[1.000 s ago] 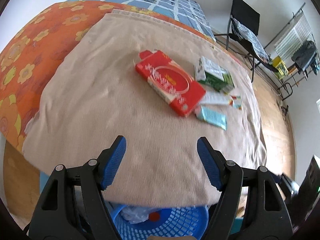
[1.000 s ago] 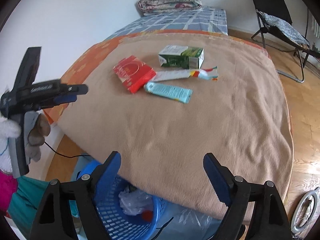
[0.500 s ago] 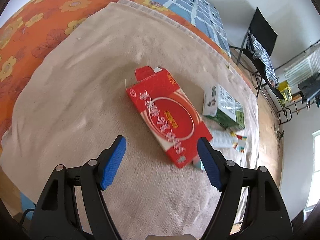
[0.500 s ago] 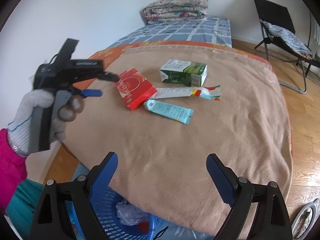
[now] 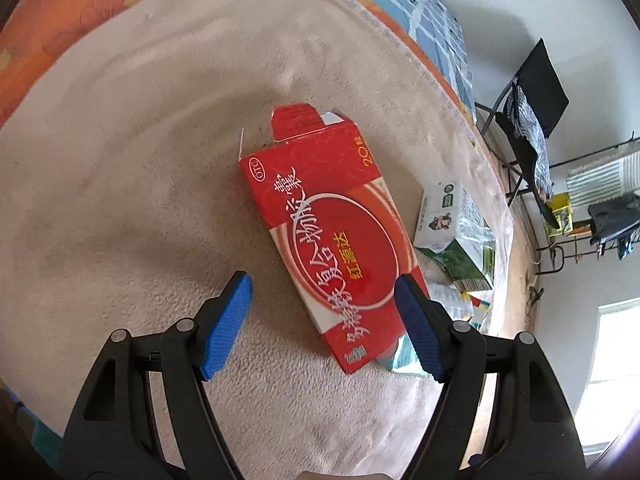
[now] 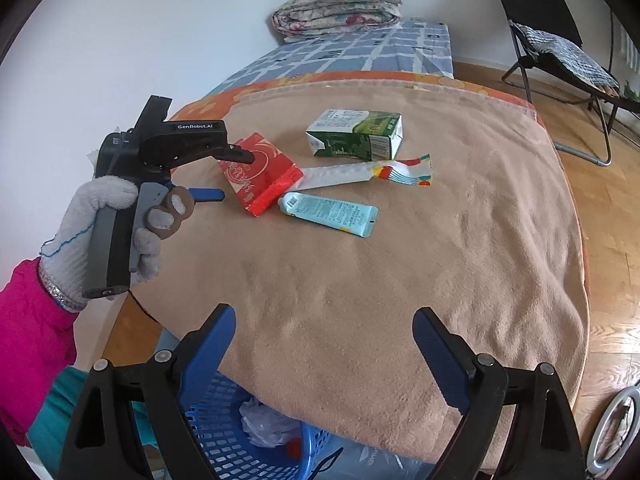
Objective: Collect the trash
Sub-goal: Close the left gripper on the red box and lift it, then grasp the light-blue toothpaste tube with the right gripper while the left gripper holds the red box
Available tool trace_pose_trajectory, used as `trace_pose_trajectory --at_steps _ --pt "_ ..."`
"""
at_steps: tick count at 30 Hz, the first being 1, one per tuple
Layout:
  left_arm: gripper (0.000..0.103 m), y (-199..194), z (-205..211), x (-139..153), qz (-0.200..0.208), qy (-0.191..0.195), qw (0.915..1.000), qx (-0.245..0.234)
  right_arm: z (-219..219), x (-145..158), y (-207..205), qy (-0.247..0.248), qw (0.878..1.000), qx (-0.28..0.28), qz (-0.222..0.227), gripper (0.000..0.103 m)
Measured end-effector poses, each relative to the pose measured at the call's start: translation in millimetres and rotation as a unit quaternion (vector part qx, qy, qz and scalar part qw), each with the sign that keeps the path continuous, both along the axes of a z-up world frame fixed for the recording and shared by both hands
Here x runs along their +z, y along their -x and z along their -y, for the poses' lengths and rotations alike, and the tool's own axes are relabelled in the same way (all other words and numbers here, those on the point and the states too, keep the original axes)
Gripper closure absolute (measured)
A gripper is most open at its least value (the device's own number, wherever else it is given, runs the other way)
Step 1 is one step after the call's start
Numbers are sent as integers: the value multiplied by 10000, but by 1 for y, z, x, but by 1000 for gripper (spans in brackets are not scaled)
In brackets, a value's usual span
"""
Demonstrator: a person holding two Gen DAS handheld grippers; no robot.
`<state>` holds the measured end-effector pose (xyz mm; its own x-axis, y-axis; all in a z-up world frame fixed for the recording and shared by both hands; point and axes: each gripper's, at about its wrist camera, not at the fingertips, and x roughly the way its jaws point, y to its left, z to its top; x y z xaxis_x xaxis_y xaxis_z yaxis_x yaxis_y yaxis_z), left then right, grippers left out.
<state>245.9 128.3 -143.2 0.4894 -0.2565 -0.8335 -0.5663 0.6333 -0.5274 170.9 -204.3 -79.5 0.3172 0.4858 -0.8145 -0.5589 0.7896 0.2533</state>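
Note:
A red medicine box [image 5: 332, 240] lies flat on the beige blanket [image 5: 120, 184], its near end between the open jaws of my left gripper [image 5: 324, 312], which hovers just over it. The box also shows in the right wrist view [image 6: 260, 172], with the left gripper [image 6: 224, 176] at its left edge. Beside it lie a green and white carton [image 6: 356, 135], a white wrapper [image 6: 360, 172] and a light blue tube [image 6: 330, 213]. My right gripper [image 6: 324, 344] is open and empty above the blanket's near edge.
A blue plastic basket [image 6: 224, 436] with crumpled trash stands on the floor below the bed's near edge. A black folding chair [image 6: 560, 40] stands on the wooden floor at the far right. A folded quilt [image 6: 340, 4] lies at the bed's far end.
My left gripper has moved forward and down from above the basket to the red box, which now fills its view. My right gripper has stayed nearly still.

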Motion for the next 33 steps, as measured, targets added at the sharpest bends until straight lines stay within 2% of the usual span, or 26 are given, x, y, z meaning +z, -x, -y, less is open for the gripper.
trace_pose_trajectory --at_steps 3,10,11,12,15,18,23,27,30,33 --pt "27 -6 -2 -9 46 131 9999 53 2 -1 -3 -12 10000 -34 -45 11" --pt "27 -19 5 -7 152 -162 9997 68 -3 -8 -13 71 9999 48 -67 11" --pt "29 -22 7 -6 167 -203 9996 45 -5 -9 -15 103 9999 78 -63 11" --pt "38 -25 10 -5 184 -227 9996 11 -7 -10 -18 129 9999 94 -59 12" --pt "48 -35 18 0 277 -201 9993 -151 -10 -12 -26 127 9998 60 -107 12" --pt "49 -41 25 8 467 -85 9986 -253 -13 -11 -33 69 9999 23 -125 12" --pt "49 -52 38 26 818 -131 9957 -421 -16 -11 -39 40 9999 -8 -103 12" --pt "49 -62 45 31 943 -127 9941 -519 -15 -13 -41 30 9999 33 -122 12" --pt "49 -72 48 25 870 -94 9946 -565 -16 -14 -45 32 9999 115 -107 16" --pt "49 -79 49 16 784 -3 9956 -520 -20 -15 -47 37 9995 316 -24 28"
